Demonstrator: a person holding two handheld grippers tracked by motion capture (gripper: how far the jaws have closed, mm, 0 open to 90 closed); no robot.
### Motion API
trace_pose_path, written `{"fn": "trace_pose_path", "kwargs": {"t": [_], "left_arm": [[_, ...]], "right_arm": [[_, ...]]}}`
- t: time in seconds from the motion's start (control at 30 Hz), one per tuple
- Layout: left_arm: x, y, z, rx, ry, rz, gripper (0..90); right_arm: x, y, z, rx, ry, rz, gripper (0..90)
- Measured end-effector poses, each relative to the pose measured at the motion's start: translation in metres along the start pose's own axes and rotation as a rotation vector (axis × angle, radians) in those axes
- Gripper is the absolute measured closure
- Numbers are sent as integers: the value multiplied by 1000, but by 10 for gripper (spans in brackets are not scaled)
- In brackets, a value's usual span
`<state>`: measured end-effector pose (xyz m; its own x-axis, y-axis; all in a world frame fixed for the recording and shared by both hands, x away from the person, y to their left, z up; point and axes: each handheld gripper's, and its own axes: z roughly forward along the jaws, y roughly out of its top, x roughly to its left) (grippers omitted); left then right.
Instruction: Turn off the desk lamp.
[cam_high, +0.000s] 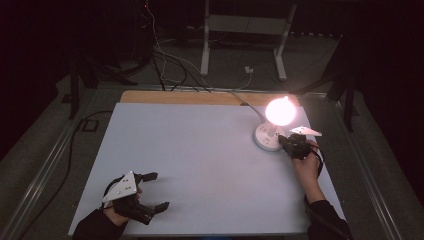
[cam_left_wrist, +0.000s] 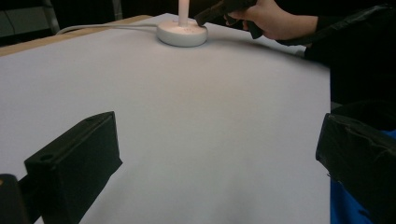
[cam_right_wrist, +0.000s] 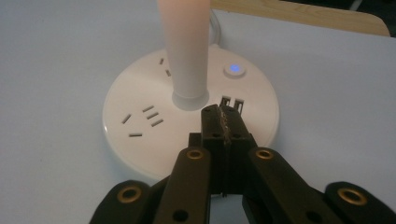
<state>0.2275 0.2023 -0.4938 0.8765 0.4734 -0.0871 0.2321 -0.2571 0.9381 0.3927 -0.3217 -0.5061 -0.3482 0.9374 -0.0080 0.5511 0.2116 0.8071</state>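
White table (cam_high: 200, 150), unlabelled lit lamp (cam_high: 270, 135); right tongs (cam_right_wrist: 223, 114) closed empty at its base, left tongs (cam_high: 157, 191) wide open, empty.

Two black jaws are seen rising from the bottom corners, set wide apart with nothing held between them; only the bare white table top (cam_left_wrist: 196, 130) lies in the gap. Far ahead of the jaws, slightly left of their midline, a round white lamp base (cam_left_wrist: 182, 33) is seen resting on the table, a pale stem rising from its middle. A white cable (cam_left_wrist: 107, 28) is led off from the base to the left. Just right of the base, the right gripper (cam_left_wrist: 201, 19) is held by a hand (cam_left_wrist: 268, 18), its tip close against the base; actual contact cannot be made out.
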Motion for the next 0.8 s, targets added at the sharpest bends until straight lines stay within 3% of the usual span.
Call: {"fn": "trace_pose_path", "kwargs": {"t": [0.43, 0.8], "left_arm": [[0, 0, 0, -2, -3, -4, 4], [0, 0, 0, -1, -4, -3, 4]], "right_arm": [[-10, 14, -31, -85, -4, 40, 900], [-10, 14, -31, -97, -8, 44, 900]]}}
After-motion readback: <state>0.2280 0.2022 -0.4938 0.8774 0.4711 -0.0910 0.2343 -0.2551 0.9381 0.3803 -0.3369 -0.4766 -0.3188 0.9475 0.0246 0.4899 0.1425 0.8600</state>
